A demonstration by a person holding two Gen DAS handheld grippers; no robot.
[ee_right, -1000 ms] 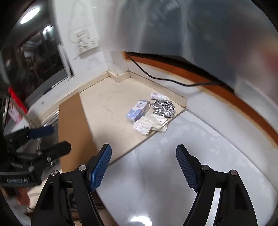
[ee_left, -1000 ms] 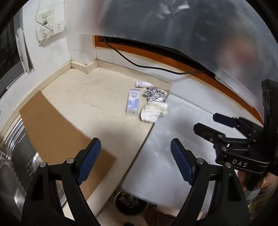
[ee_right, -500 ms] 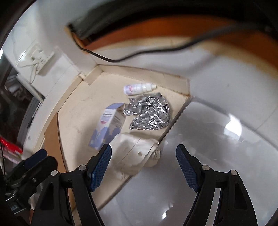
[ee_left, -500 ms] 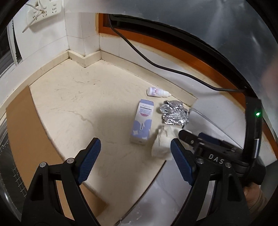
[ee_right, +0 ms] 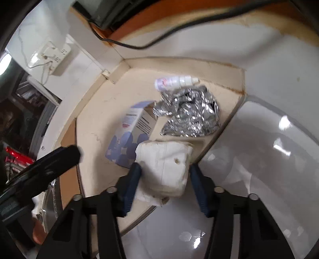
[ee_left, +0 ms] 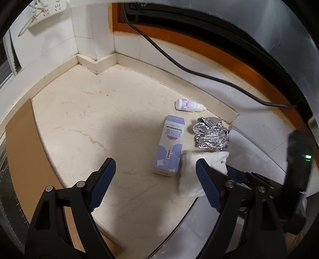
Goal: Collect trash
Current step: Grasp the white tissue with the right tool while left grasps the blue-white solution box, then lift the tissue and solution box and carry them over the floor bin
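Note:
On a cream countertop lie a crumpled white tissue wad (ee_right: 165,167), a purple carton (ee_right: 129,137), a crumpled foil wrapper (ee_right: 189,117) and a small white dropper bottle (ee_right: 173,81). My right gripper (ee_right: 164,185) has its jaws around the tissue wad, narrowed and close to both its sides. My left gripper (ee_left: 153,183) is open and empty, hovering just left of the carton (ee_left: 171,143) and the tissue (ee_left: 191,175). The foil (ee_left: 211,133) and the bottle (ee_left: 189,105) lie beyond. The right gripper shows at the left wrist view's right edge (ee_left: 247,177).
A white glossy appliance top (ee_right: 259,159) adjoins the counter on the right. A brown board (ee_left: 26,159) and a metal sink (ee_left: 6,199) lie left. A black cable (ee_left: 199,71) runs along the orange-trimmed wall. A power strip (ee_left: 45,6) hangs in the corner.
Both grippers moved forward and down toward the trash. The right gripper's jaws narrowed around the tissue wad. The left gripper stayed open.

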